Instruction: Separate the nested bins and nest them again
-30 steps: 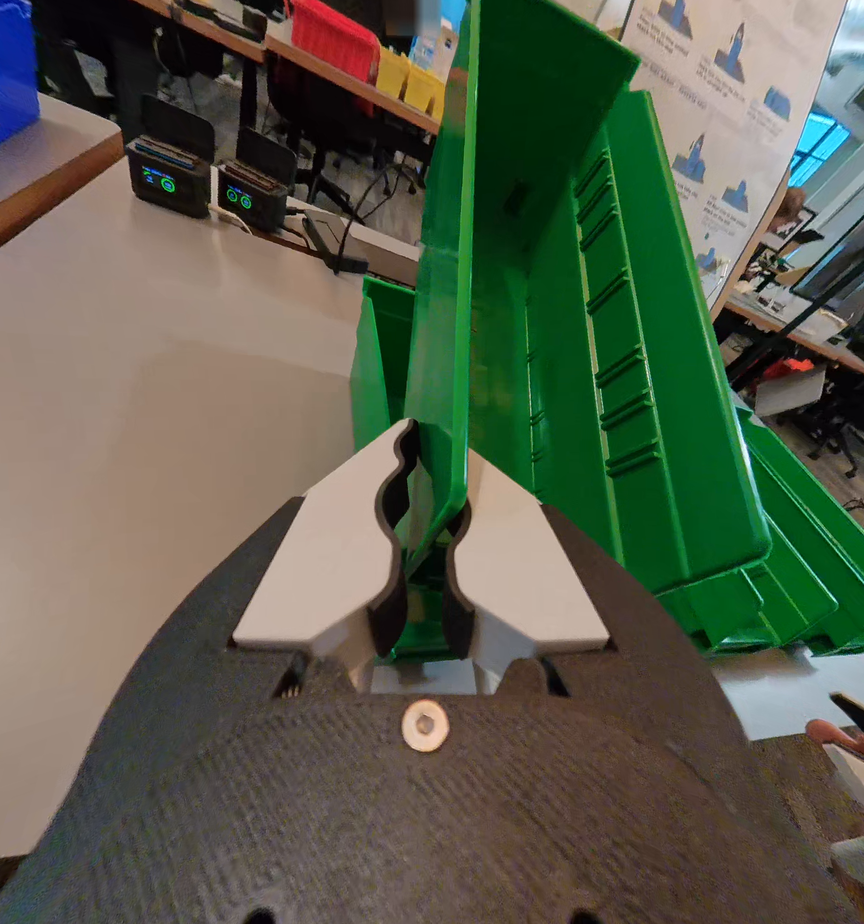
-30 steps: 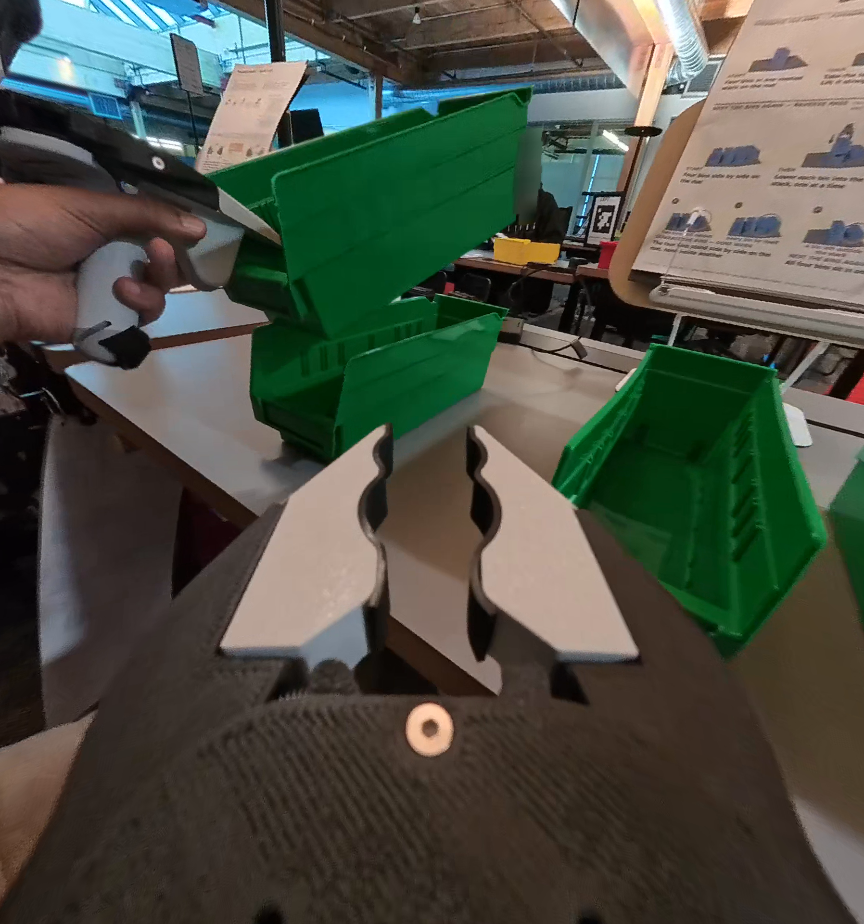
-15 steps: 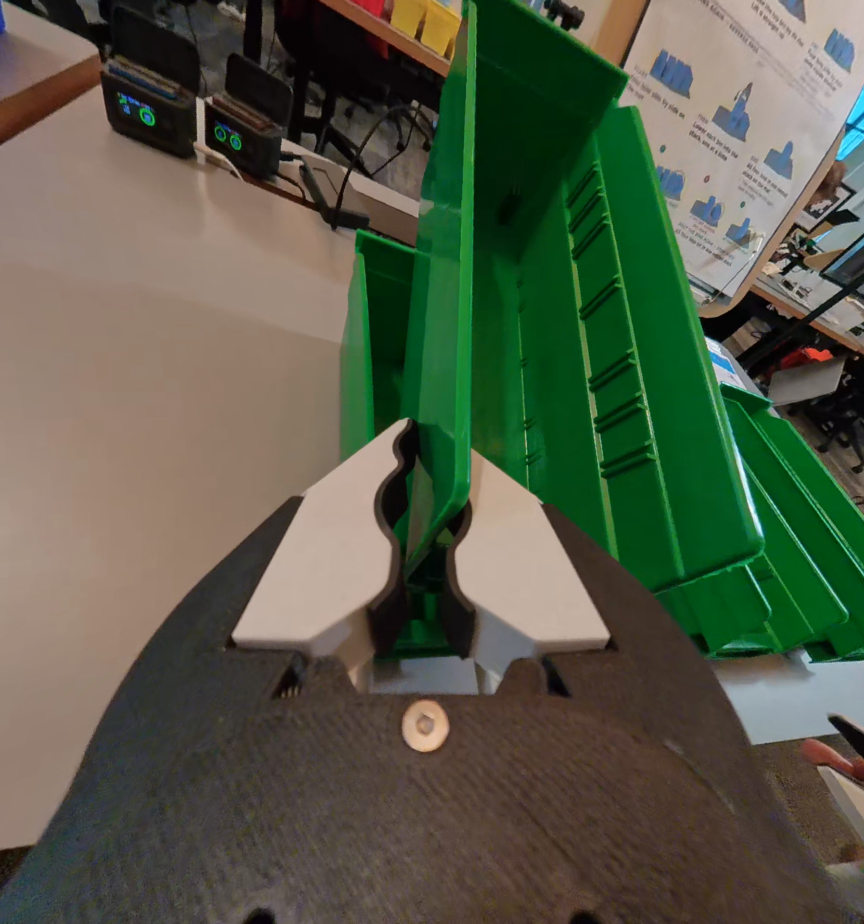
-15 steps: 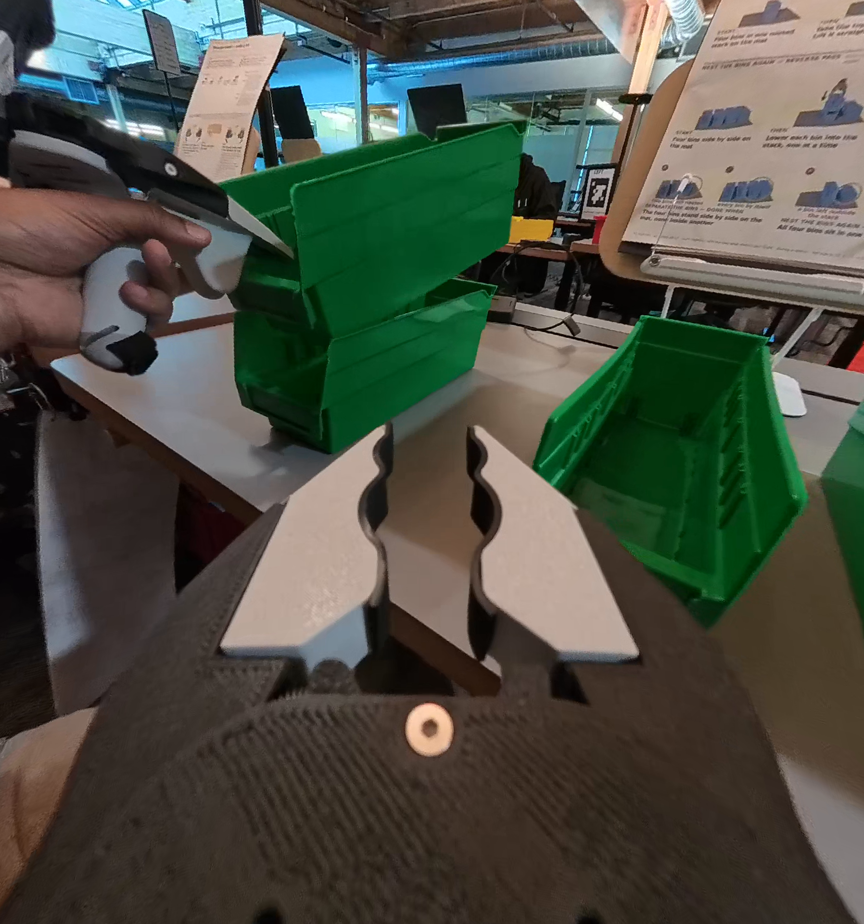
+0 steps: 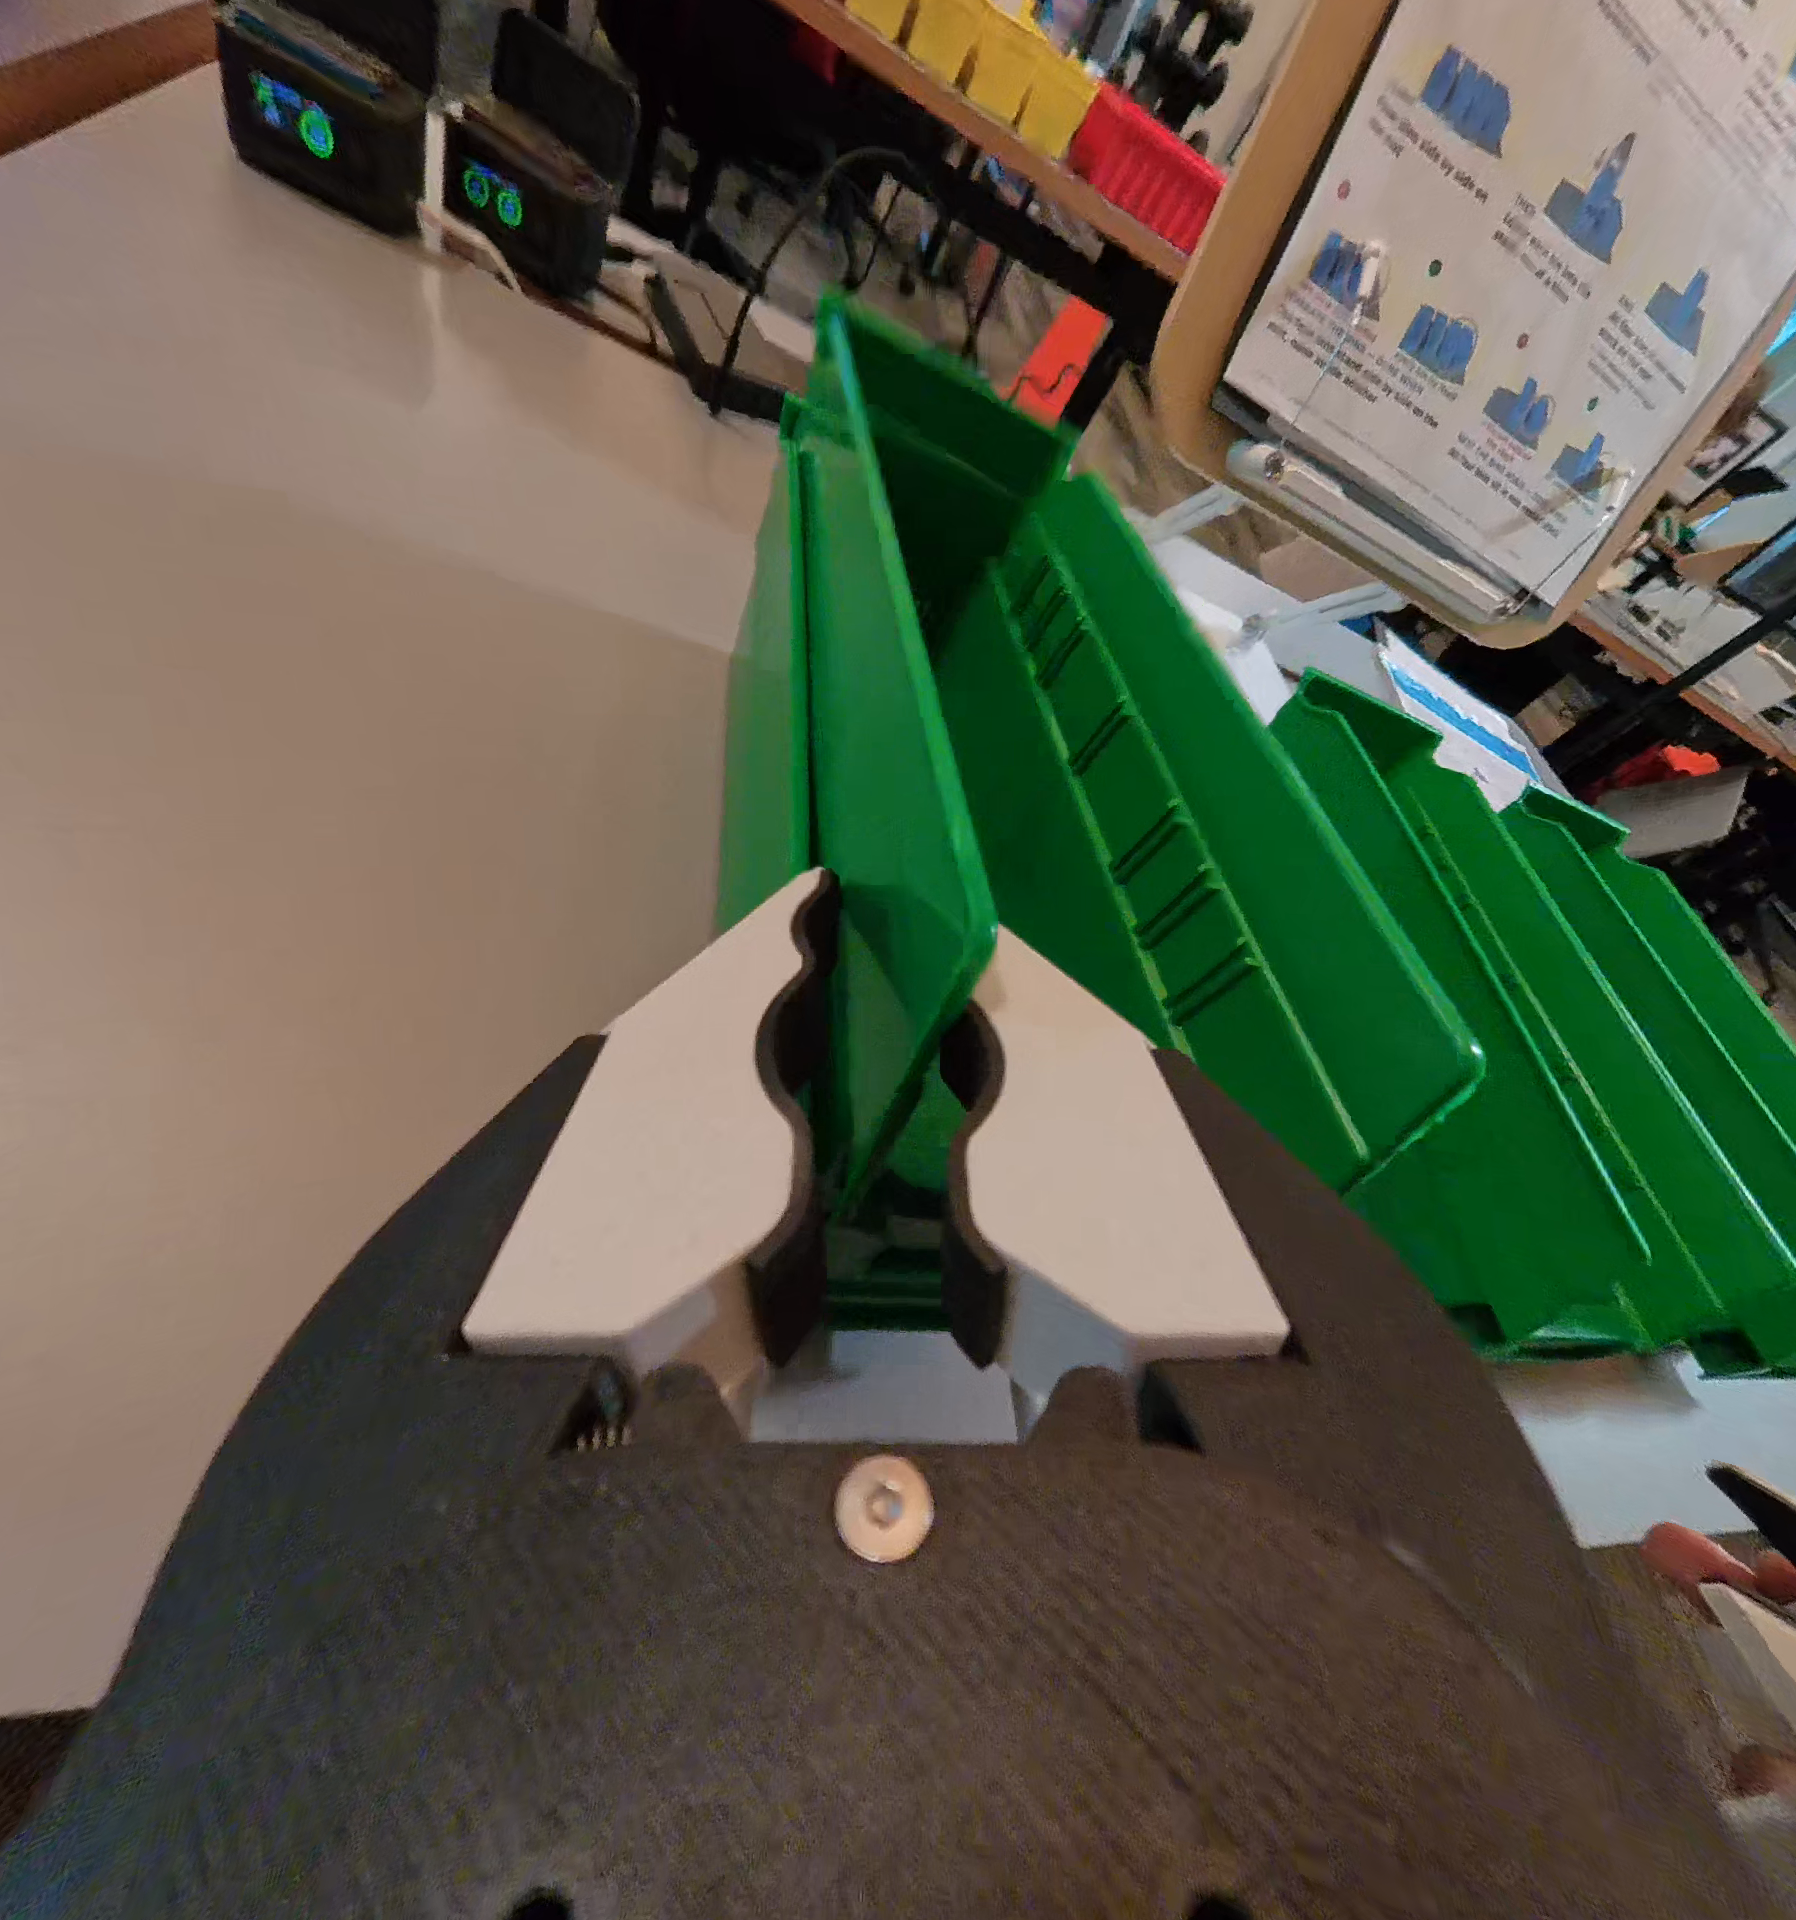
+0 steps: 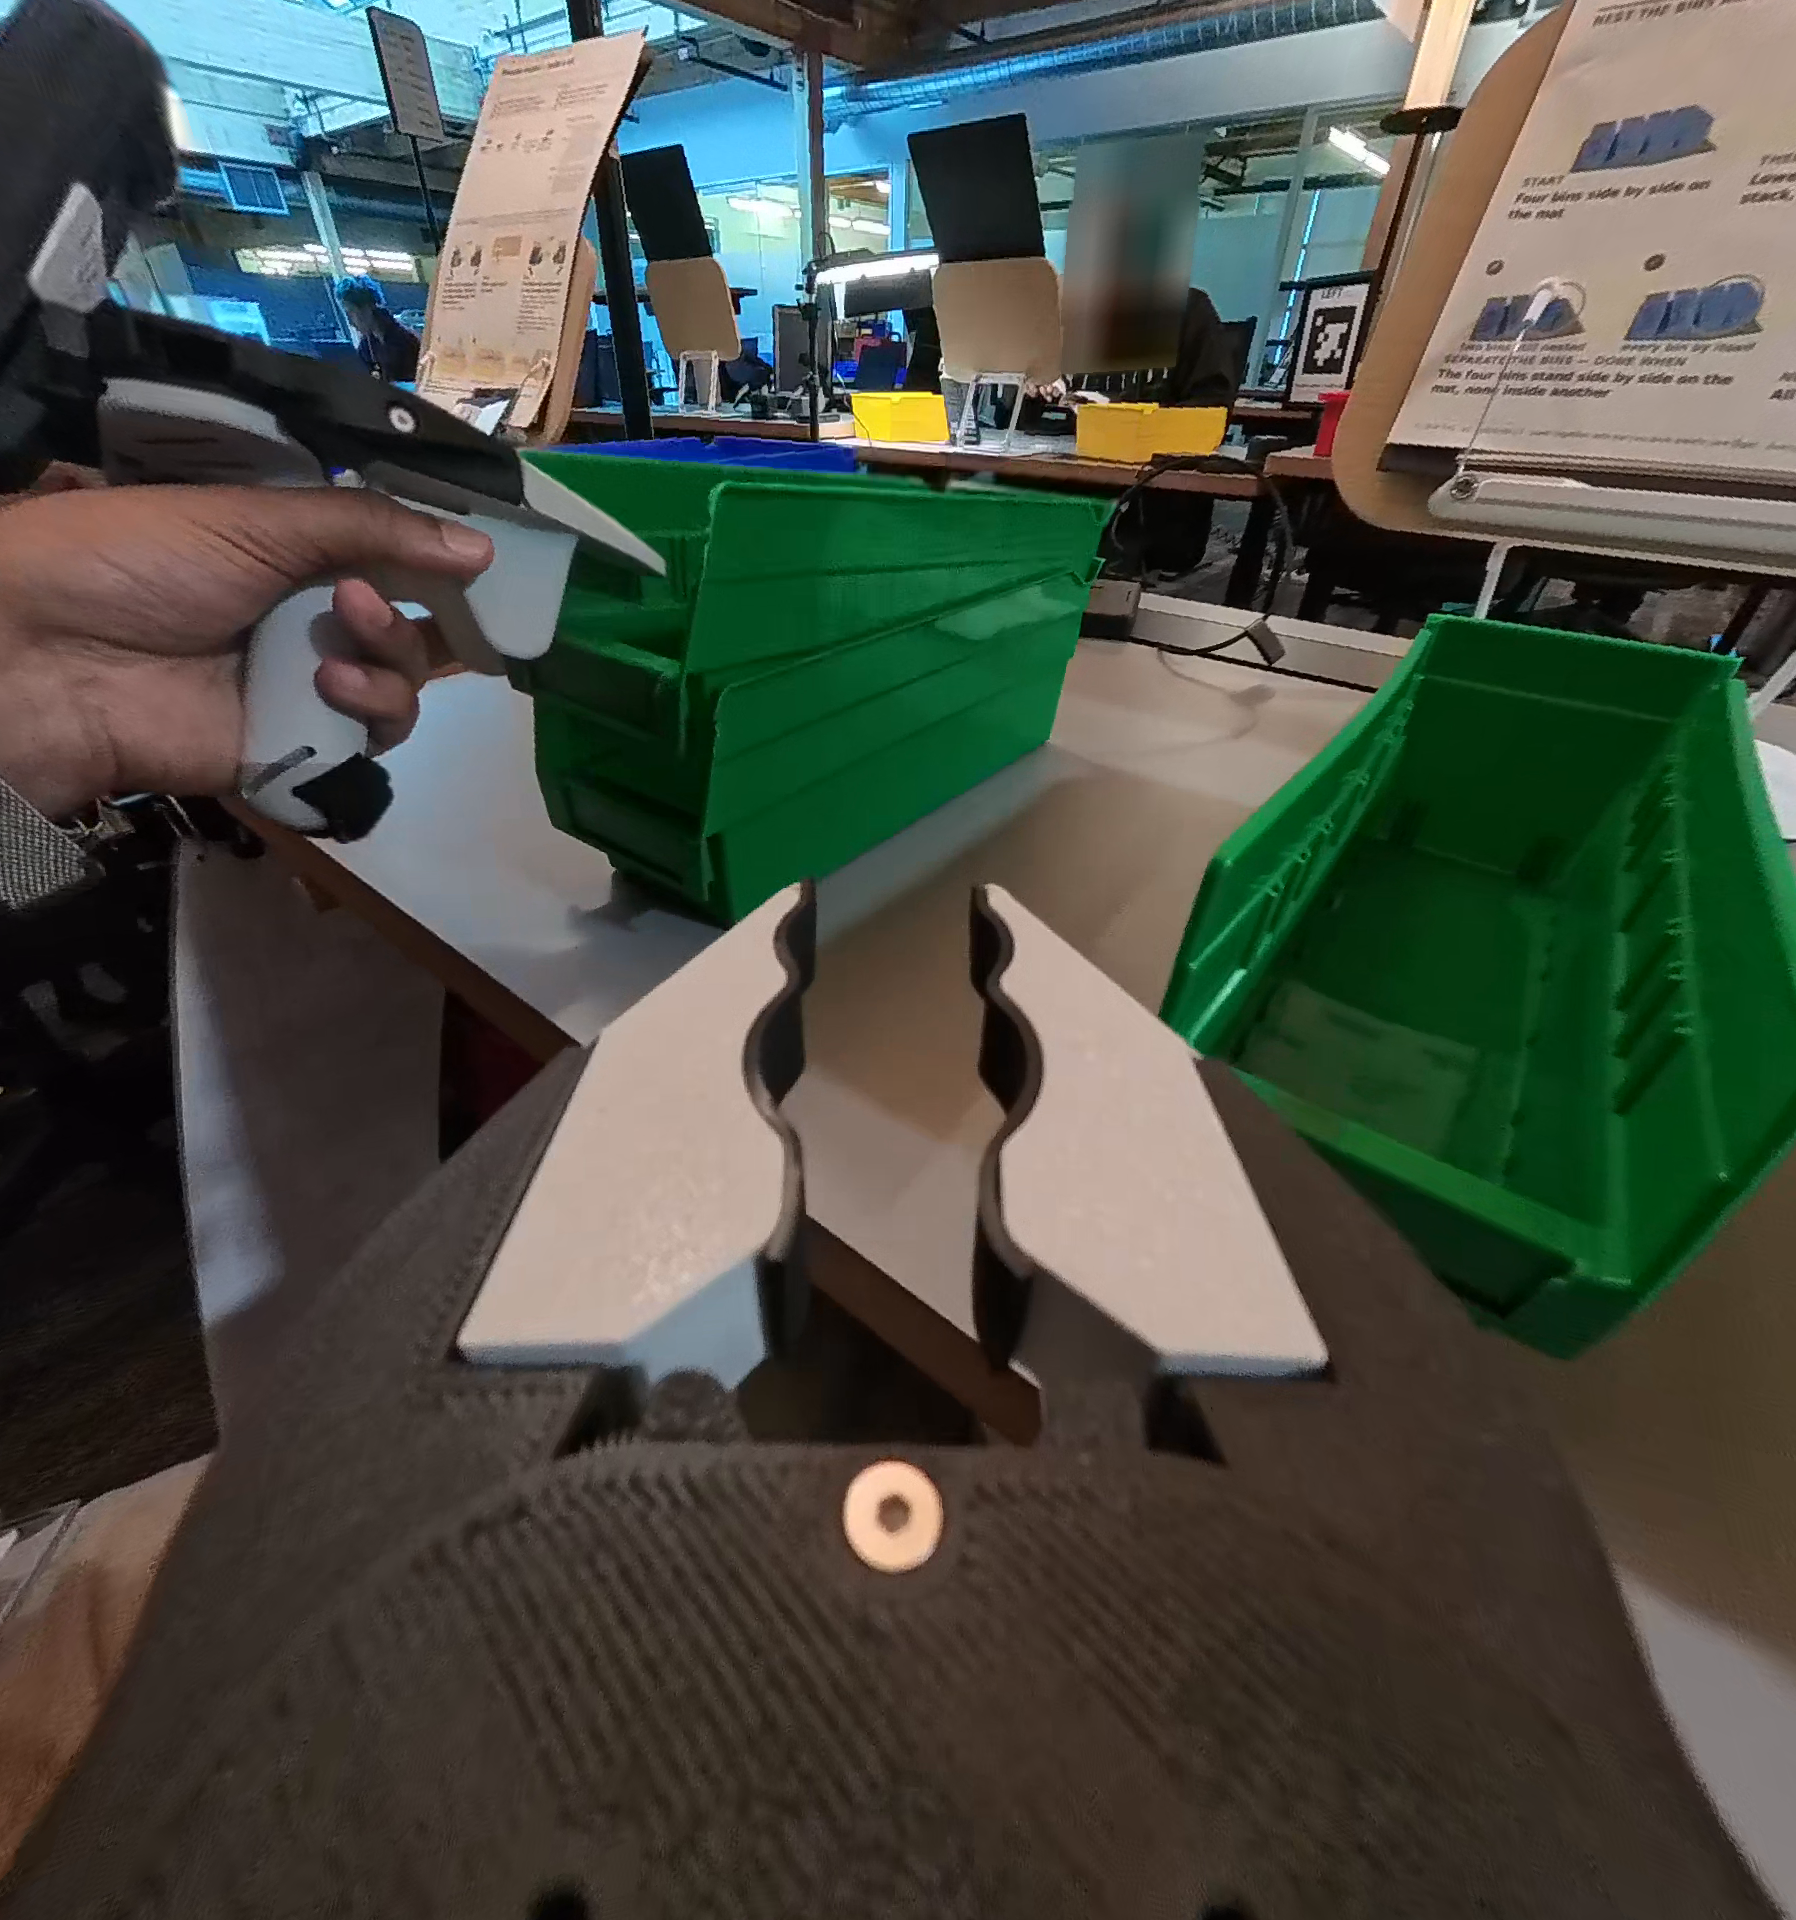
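My left gripper fingers stay clamped on the top green plastic bin's wall; it has dropped from steeply tilted into the lower bin. Nesting nearly done. My right gripper is half-open, empty, beside them.

A pale grey table carries a stack of nested green bins at eleven o'clock, a single green bin at two o'clock, and two black devices at its far edge.

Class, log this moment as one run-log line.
left gripper: shut on top green bin wall | bin: in stack | right gripper: open, empty | loose green bin: on table
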